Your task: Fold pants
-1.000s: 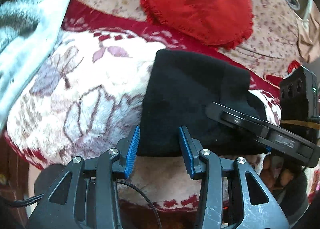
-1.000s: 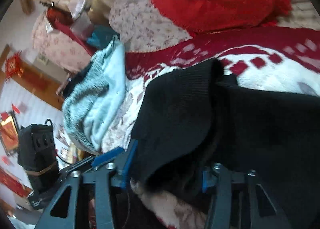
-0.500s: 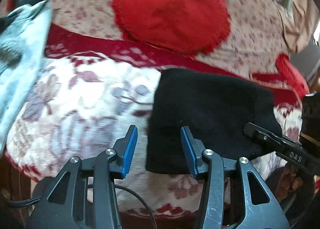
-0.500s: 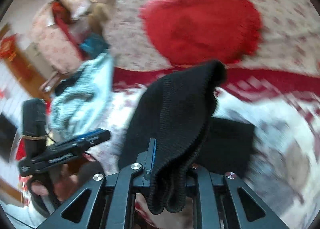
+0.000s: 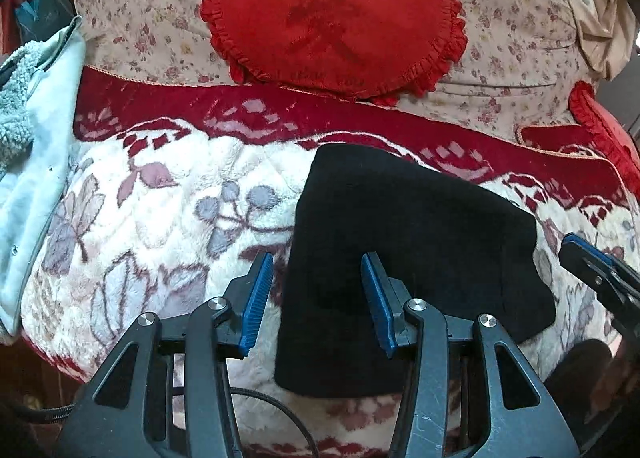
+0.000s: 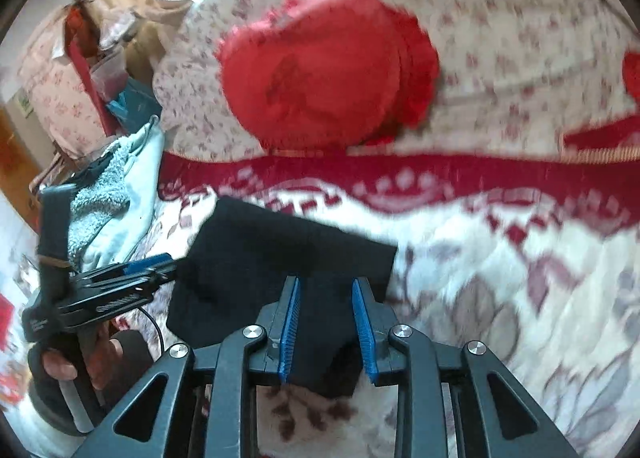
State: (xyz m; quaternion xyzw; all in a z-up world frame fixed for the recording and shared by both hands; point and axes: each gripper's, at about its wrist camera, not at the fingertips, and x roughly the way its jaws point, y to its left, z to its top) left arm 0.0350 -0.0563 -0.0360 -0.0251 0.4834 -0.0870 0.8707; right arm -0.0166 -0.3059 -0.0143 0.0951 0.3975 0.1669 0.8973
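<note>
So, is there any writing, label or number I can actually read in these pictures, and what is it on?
No text here can be read.
Red heart cushion: a dark mark in its middle, perhaps a character; not legible.
Left gripper: a small pale marking on its body, seen from the right wrist; too blurred to read.
Black pants: no label showing.

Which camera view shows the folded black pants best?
The left wrist view: the black pants lie sharp, with nearly all edges visible. The right wrist view shows them blurred, partly hidden behind its own fingers.
</note>
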